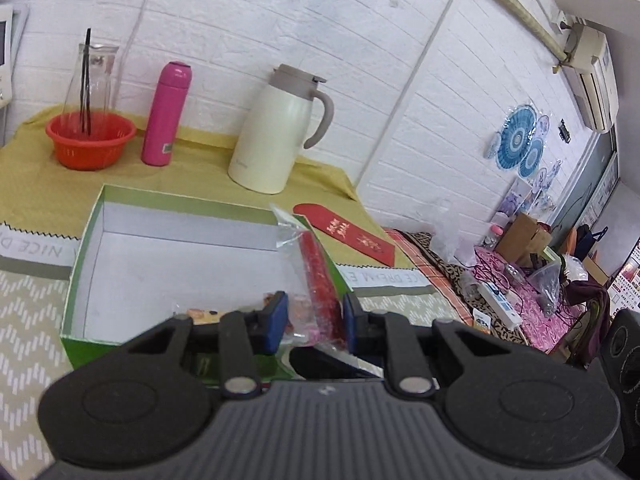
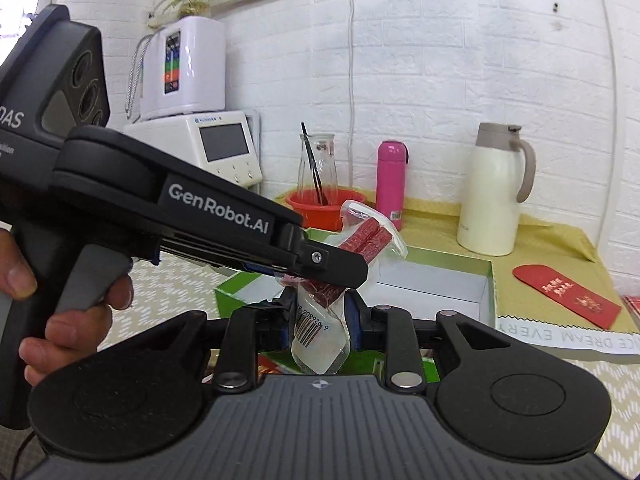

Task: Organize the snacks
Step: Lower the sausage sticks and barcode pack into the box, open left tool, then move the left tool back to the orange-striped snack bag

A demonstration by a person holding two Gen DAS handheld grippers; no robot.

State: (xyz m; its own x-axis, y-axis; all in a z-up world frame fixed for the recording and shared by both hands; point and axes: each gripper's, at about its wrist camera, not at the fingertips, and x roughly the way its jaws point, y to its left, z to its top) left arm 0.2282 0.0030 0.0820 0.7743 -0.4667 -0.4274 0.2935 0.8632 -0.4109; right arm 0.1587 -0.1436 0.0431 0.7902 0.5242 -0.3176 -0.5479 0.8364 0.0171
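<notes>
Nearest the cameras, both tongs pinch snack packets held in the air above the open box (image 1: 120, 240). The left tongs (image 1: 316, 320) are pressed almost together on a clear packet of red sticks (image 1: 320, 276), which stands up between the blue pads (image 1: 276, 320). The right tongs (image 2: 318, 320) are half closed around a clear packet with a barcode (image 2: 316, 340), and the pads seem to press its sides. Seen from the right wrist, the left tongs (image 2: 336, 276) cross just above and in front of the right pair, gripped by a hand (image 2: 68, 308). The two packets look to be touching or overlapping there, so they could snag, and slippery film could slide from a thin pinch and fall outside the box. If either release comes before the packet is over the white floor, it would likely land on the green rim or the desk (image 1: 24, 320). Counted: two tongs, two packets in them, one box with what may be another snack at its near edge. Beyond it are one red envelope (image 1: 348, 236), one cream jug (image 1: 276, 132), one pink flask (image 1: 166, 114), one orange bowl (image 1: 90, 140) and one glass carafe (image 1: 94, 72).
</notes>
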